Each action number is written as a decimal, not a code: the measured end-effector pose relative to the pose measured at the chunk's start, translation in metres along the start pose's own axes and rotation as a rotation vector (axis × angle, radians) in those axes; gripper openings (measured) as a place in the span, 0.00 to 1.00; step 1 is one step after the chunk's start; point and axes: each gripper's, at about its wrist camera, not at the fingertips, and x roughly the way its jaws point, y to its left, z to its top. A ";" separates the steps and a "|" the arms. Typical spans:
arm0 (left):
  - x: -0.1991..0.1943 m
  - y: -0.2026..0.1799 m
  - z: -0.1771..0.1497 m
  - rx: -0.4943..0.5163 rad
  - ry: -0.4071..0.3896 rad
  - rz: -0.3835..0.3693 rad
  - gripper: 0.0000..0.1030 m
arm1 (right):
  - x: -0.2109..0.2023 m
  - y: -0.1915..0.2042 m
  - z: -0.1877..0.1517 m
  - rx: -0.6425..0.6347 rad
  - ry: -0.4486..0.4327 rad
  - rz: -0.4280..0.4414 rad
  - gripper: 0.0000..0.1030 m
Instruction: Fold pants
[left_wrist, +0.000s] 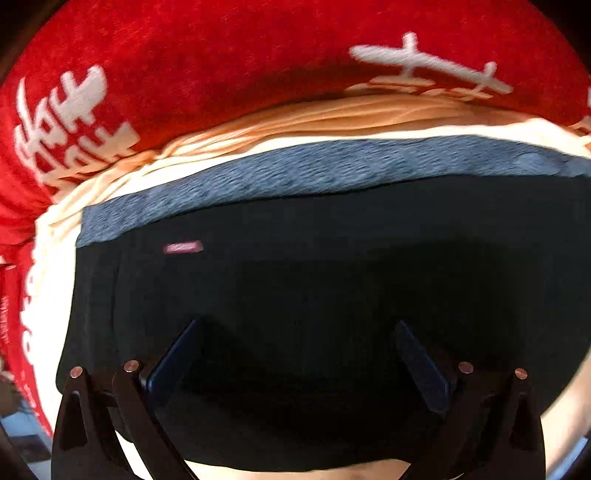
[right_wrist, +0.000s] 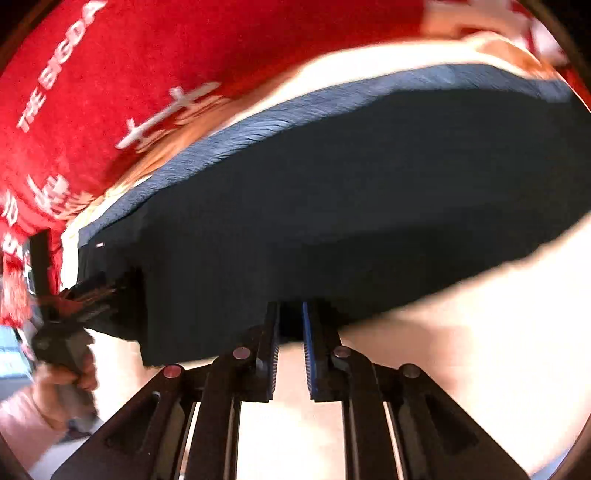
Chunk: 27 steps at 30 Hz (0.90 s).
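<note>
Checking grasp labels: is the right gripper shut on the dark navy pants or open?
Shut on the dark navy pants: the right gripper has its narrow-set fingers pinching the near hem.

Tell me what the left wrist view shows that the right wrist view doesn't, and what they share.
Only the left wrist view: the left gripper from behind, jaws wide open over the pants, and a readable small reddish label near their grey waistband.

Only the right wrist view: the right gripper, jaws nearly closed at the pants' near edge; whether cloth is pinched is unclear. The person's left hand shows at far left, and "THE BIGDA" lettering on the red cloth.

Both: dark pants, waistband, cream surface, red cloth.
</note>
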 end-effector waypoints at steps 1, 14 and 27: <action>-0.004 0.000 0.005 -0.008 -0.003 -0.020 1.00 | -0.008 -0.001 0.004 0.004 -0.017 0.016 0.14; 0.039 -0.016 0.101 -0.174 -0.052 -0.007 1.00 | 0.037 0.024 0.127 -0.186 -0.112 -0.025 0.17; -0.013 -0.025 0.103 -0.065 -0.028 0.049 1.00 | -0.038 -0.043 0.100 -0.070 -0.120 -0.075 0.54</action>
